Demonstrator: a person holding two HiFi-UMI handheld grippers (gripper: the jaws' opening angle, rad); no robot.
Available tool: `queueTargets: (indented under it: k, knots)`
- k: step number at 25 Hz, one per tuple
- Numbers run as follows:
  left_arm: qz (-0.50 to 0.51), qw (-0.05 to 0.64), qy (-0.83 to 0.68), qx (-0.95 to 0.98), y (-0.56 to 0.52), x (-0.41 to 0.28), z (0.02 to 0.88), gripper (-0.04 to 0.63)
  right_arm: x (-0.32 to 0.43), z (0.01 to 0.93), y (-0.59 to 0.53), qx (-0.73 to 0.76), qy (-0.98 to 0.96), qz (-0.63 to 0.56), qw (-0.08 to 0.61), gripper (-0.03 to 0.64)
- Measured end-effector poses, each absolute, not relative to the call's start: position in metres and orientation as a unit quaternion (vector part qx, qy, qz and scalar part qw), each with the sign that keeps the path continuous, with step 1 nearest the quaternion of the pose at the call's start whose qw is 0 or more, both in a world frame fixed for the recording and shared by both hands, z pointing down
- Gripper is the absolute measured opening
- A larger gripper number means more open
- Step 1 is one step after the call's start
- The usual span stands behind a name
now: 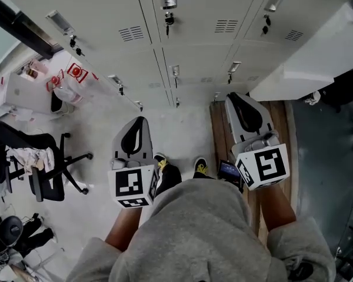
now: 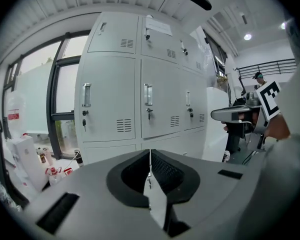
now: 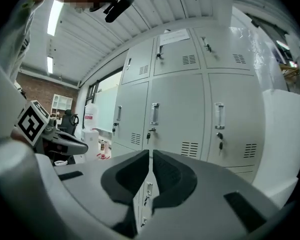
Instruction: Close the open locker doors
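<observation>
A bank of pale grey lockers (image 1: pixel 182 34) fills the wall ahead, most doors shut with keys in their locks. One open locker door (image 1: pixel 317 57) swings out at the right; it also shows as a white panel at the right edge of the right gripper view (image 3: pixel 285 139) and in the left gripper view (image 2: pixel 215 121). My left gripper (image 1: pixel 139 123) is held low before the lockers, jaws shut and empty. My right gripper (image 1: pixel 238 98) is closer to the open door, also shut on nothing. Both point at the closed lockers (image 2: pixel 150 109) (image 3: pixel 180 119).
A black office chair (image 1: pixel 47 169) with clothes on it stands at the left. White boxes and a bag (image 1: pixel 65 87) sit by the window corner. A wooden board (image 1: pixel 220 137) lies on the floor under my right gripper. My shoes (image 1: pixel 165 168) are near the lockers.
</observation>
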State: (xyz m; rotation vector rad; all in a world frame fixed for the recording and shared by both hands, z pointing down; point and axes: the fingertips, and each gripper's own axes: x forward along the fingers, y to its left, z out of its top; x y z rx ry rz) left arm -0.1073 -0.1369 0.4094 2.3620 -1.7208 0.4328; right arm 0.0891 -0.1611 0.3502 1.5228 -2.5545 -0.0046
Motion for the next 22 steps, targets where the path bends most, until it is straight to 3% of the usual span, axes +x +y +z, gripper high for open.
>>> queueTargets:
  k: [10,22]
  knots:
    - [0.123,0.062,-0.576,0.806,-0.099,-0.036,0.379,0.017,0.170,0.333,-0.111,0.534,-0.844,0.002,0.051,0.043]
    - [0.124,0.055,-0.578,0.805,-0.095,-0.008,0.371,0.017,0.209,0.329,-0.107,0.543,-0.839,0.005,0.035,0.043]
